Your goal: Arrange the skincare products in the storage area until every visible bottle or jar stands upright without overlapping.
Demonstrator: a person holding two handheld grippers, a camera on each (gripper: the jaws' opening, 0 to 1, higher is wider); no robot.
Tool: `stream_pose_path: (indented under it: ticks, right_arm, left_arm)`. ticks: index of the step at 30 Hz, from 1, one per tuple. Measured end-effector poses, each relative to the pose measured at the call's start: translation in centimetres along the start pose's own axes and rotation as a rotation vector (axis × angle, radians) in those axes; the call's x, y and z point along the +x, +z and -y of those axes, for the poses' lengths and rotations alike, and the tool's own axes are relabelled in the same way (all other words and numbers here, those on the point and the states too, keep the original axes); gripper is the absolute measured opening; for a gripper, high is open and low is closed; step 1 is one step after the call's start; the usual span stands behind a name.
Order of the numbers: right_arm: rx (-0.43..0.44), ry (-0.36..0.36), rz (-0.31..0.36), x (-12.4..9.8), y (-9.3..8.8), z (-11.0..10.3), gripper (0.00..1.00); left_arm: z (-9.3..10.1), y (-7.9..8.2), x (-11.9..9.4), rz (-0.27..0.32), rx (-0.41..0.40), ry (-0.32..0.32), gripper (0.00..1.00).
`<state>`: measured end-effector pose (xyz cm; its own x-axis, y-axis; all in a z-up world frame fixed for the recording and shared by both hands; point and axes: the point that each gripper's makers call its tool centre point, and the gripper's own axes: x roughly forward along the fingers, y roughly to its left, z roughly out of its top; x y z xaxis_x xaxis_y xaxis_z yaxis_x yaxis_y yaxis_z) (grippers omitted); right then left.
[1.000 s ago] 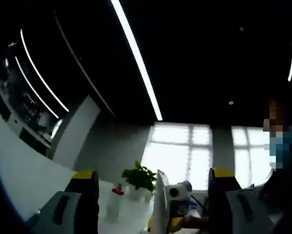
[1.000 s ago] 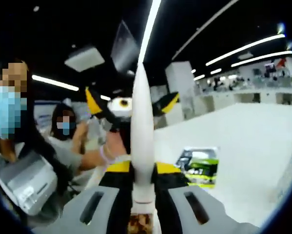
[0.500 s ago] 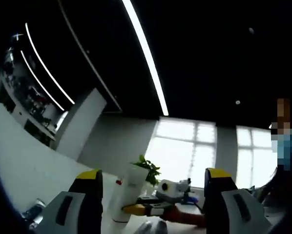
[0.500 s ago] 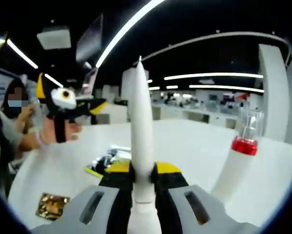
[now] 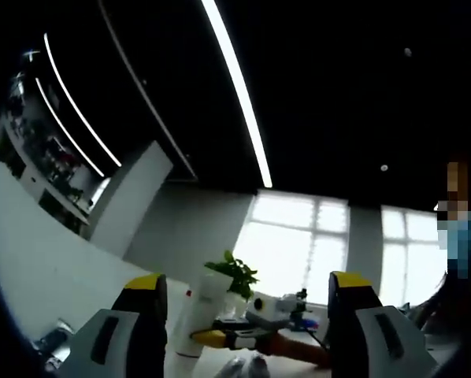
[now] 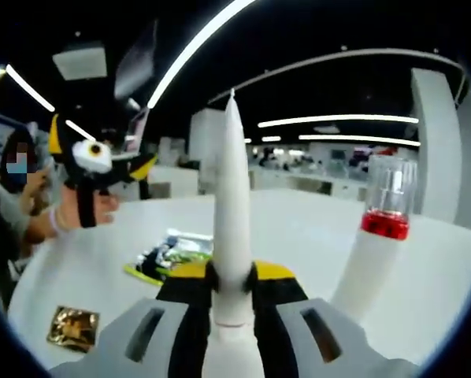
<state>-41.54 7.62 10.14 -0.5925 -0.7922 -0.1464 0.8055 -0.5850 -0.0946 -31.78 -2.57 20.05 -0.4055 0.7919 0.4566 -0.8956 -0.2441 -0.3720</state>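
Gripping a white tube [image 6: 232,220] in our right tongs [image 6: 232,287], pointing forward; pump bottle [image 6: 377,252] stands right; left tongs [image 5: 243,331] wide.

- A slim white tube [image 6: 234,213] tapers to a point, rises upright, and is pinched low between the right gripper's jaws.
- A white bottle [image 6: 375,252] with a red collar and clear cap stands leaning slightly on the white tabletop [image 6: 314,236], to the tube's right.

One white tube [image 6: 234,213], one bottle [image 6: 375,252] with red collar, one green packet [image 6: 171,253], one gold sachet [image 6: 73,327], one plant [image 5: 234,272].
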Motion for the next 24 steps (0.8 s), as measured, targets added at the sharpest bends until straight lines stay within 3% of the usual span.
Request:
stream_pose_path:
  ticks: [2,4,7,10,14,20,24]
  right_arm:
    - [-0.027,-0.010,-0.038,-0.1,-0.6,0.3,0.20]
    - [-0.034,-0.038,-0.114,-0.2,-2.0,0.9,0.29]
    - [-0.017,-0.001,-0.166,0.0,-3.6,0.3,0.37]
    - [0.004,0.023,-0.236,0.1,-4.8,-0.6,0.36]
    - [0.032,0.039,-0.266,0.2,-5.1,-1.3,0.33]
    - [0.022,-0.003,-0.303,-0.1,-5.5,-0.5,0.23]
    - [0.011,-0.032,-0.311,-0.2,-5.5,0.3,0.26]
  left_arm:
    - [0.0,0.1,0.0,0.002,0.001,0.000,0.86]
    - [-0.1,0.2,0.0,0.004,0.003,0.001,0.86]
    - [-0.2,0.2,-0.1,0.005,0.002,0.007,0.86]
    - [-0.3,0.3,-0.1,0.005,0.001,0.008,0.86]
    - [-0.3,0.3,-0.2,0.007,0.002,0.010,0.86]
    - [-0.4,0.0,-0.2,0.002,0.001,0.015,0.86]
    - [-0.4,0.1,-0.2,0.002,-0.002,0.017,0.86]
